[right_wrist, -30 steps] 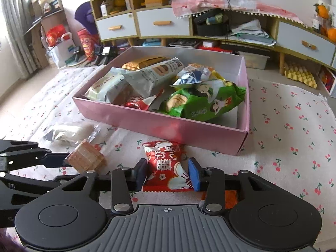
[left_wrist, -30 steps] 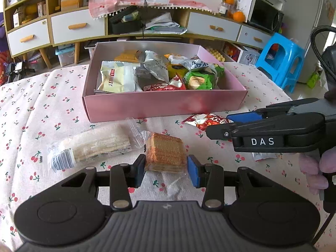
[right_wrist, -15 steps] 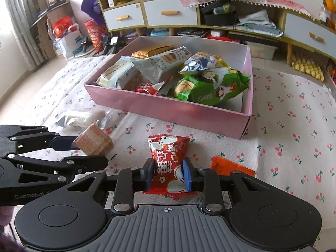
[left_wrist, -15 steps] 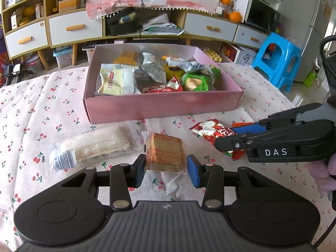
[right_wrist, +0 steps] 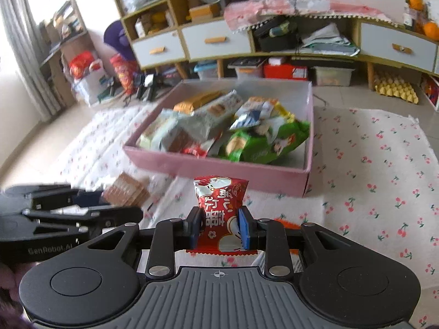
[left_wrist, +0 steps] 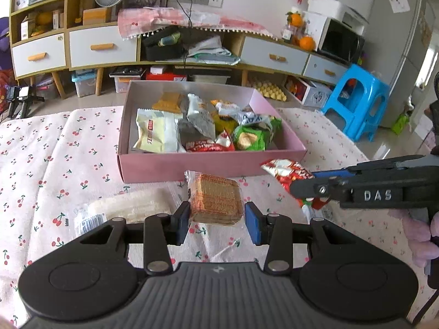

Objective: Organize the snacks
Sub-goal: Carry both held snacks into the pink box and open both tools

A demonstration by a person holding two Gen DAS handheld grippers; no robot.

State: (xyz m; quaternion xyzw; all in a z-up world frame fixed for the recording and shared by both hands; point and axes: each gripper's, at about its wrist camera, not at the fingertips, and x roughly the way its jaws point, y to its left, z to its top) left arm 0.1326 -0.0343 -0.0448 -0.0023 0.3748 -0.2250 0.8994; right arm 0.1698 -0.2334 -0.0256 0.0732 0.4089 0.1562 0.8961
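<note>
Left wrist view: left gripper [left_wrist: 217, 220] clenched on brown wafer pack [left_wrist: 215, 198], blue pads squeezing its clear wrapper on both sides, pack lifted over cherry-print tablecloth [left_wrist: 55, 170]. Pink box [left_wrist: 208, 163] just behind, packed with snack bags, standing toward far edge of tablecloth. Clear pack of white crackers [left_wrist: 129, 211] flat on cloth, left of wafers, in front of box's near left corner. Right gripper [left_wrist: 315, 189] reaching in from right edge, grasping red snack packet [left_wrist: 288, 172] near box's right front corner.

Right wrist view: right gripper [right_wrist: 219, 229] clamped tight on red snack packet [right_wrist: 221, 208], packet upright and pinched at its middle, raised off cloth before pink box [right_wrist: 219, 164] near wall. Left gripper [right_wrist: 82, 208] at left edge with wafer pack [right_wrist: 126, 189]. Orange wrapper [right_wrist: 288, 223] partly hidden behind right finger, lying on cloth.
</note>
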